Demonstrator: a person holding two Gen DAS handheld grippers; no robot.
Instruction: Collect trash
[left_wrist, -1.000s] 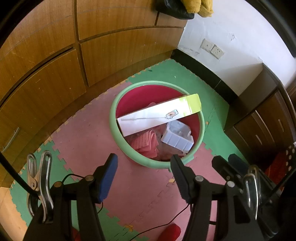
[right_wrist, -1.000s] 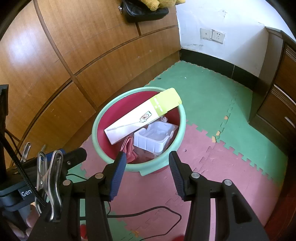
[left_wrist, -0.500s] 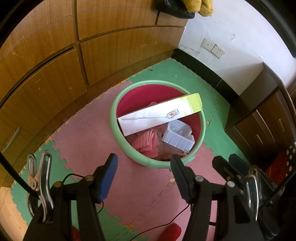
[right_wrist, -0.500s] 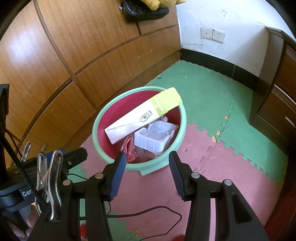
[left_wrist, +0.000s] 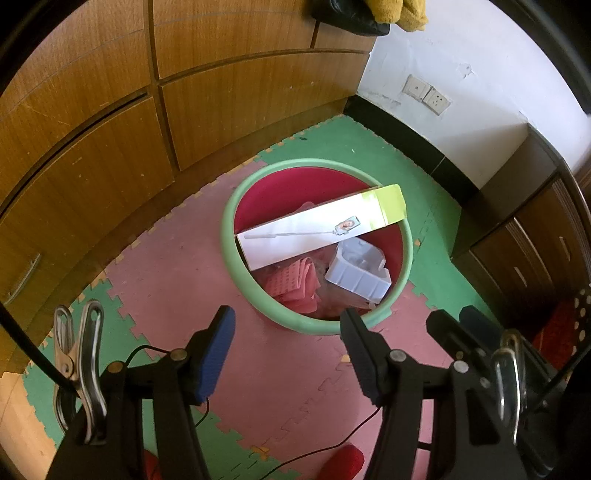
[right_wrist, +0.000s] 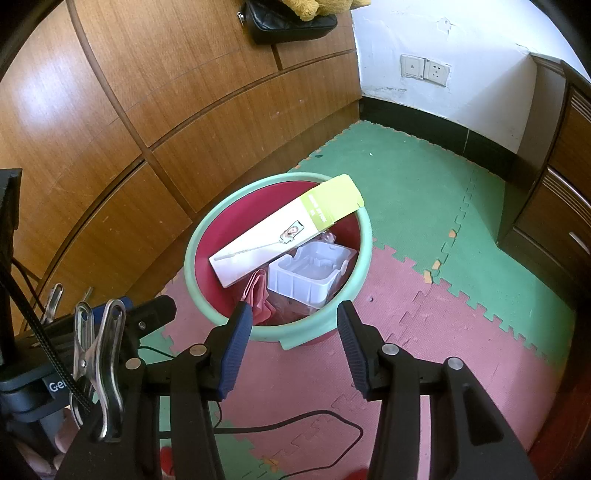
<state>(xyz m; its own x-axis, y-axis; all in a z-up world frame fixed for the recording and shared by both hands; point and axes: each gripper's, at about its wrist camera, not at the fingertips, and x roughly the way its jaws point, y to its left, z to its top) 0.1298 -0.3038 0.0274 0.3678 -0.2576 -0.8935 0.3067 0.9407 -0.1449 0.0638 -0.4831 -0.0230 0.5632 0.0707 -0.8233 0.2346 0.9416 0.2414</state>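
A red bin with a pale green rim (left_wrist: 229, 251) (right_wrist: 189, 258) stands on the foam floor mat. Across its mouth leans a long white box with a lime-green end (left_wrist: 321, 230) (right_wrist: 284, 232). Below the box lie a white plastic tray (left_wrist: 360, 275) (right_wrist: 308, 273) and a pink cloth (left_wrist: 295, 284) (right_wrist: 258, 295). My left gripper (left_wrist: 288, 325) hovers above the bin's near side, open and empty. The right gripper (right_wrist: 293, 319) also stands open over the near rim with nothing between its fingers.
Wooden cabinet doors (right_wrist: 110, 129) curve along the left. A white wall with two sockets (right_wrist: 424, 68) and a dark drawer unit (right_wrist: 554, 192) close the right. A black cable (right_wrist: 295, 424) trails over the pink and green mat tiles (right_wrist: 424, 192). A black bag (right_wrist: 288, 18) sits on the cabinet.
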